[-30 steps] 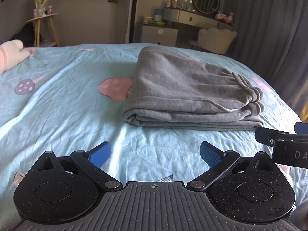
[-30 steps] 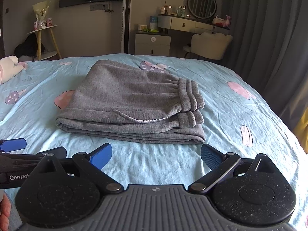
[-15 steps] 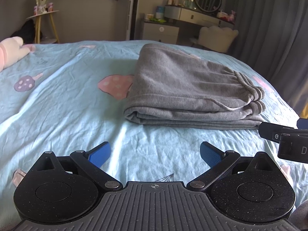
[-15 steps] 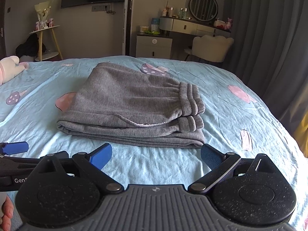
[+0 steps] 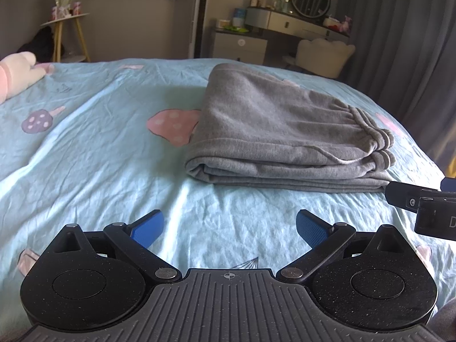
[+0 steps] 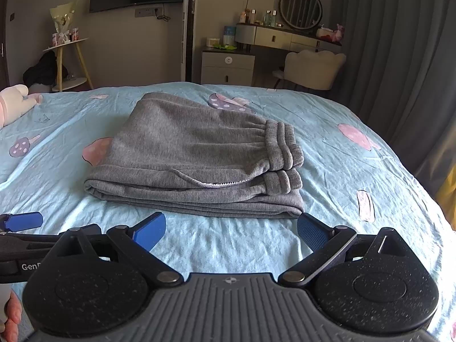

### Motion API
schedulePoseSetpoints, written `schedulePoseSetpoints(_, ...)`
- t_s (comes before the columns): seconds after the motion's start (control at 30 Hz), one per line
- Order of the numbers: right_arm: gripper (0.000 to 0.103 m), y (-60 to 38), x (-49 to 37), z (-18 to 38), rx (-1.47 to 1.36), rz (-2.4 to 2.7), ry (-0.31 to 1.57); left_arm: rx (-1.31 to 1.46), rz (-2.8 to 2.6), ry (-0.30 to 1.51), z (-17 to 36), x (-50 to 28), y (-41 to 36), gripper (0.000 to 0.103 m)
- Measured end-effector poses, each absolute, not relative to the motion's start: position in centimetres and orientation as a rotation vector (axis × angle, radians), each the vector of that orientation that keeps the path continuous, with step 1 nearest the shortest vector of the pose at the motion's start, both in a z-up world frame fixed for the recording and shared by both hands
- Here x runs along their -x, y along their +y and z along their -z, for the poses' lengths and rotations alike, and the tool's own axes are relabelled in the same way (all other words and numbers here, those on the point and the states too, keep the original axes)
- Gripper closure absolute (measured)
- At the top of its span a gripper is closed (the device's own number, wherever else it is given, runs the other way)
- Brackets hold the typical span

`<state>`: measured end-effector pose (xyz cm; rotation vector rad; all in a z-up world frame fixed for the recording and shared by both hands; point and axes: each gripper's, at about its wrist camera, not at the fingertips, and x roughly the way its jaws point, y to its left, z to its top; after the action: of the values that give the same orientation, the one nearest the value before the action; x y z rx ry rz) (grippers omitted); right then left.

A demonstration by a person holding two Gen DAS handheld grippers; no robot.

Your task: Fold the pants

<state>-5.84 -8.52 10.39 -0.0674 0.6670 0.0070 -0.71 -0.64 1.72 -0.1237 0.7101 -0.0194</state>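
Note:
Grey pants (image 5: 273, 131) lie folded in a flat stack on the light blue bedsheet (image 5: 99, 148), waistband to the right; they also show in the right wrist view (image 6: 196, 156). My left gripper (image 5: 229, 229) is open and empty, held above the sheet in front of the stack's left end. My right gripper (image 6: 230, 232) is open and empty, just in front of the stack's near edge. The right gripper's body shows at the right edge of the left wrist view (image 5: 421, 205). The left gripper's body shows at the left edge of the right wrist view (image 6: 25, 236).
A pink plush toy (image 5: 17, 71) lies at the bed's far left. Beyond the bed stand a small yellow-legged table (image 6: 68, 59), a nightstand (image 6: 228, 67), a vanity desk with round mirror (image 6: 299, 8) and a white chair (image 6: 312, 68). Dark curtains (image 6: 399, 42) hang on the right.
Both grippers have drawn back slightly from the pants and tilted a little. The pants have not moved. Both stay open.

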Motion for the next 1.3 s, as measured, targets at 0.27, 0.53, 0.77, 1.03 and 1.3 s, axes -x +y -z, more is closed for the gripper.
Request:
schedulePoseSetpoints(0.27, 0.004, -8.64, 5.79, -10.31, 0.069, -0.007, 0.667, 0.121, 0.018, 0.713, -1.66, 0.66, -0.71, 0.001)
schedulePoseSetpoints(0.53, 0.004, -8.69, 5.78, -10.27, 0.070, -0.007, 0.668, 0.125, 0.016, 0.713, -1.54, 0.52, -0.63, 0.001)
schedulePoseSetpoints(0.77, 0.004, -8.74, 5.76, -10.20, 0.069, -0.008, 0.669, 0.125, 0.006, 0.716, -1.49, 0.45, -0.55, 0.001)
schedulePoseSetpoints(1.03, 0.004, -8.84, 5.77, -10.18, 0.070, -0.009, 0.670, 0.130, -0.002, 0.713, -1.53, 0.44, -0.41, 0.001)
schedulePoseSetpoints(1.3, 0.004, -8.64, 5.73, -10.34, 0.076, -0.022, 0.664, 0.145, -0.022, 0.672, -1.85, 0.80, -0.11, 0.001)
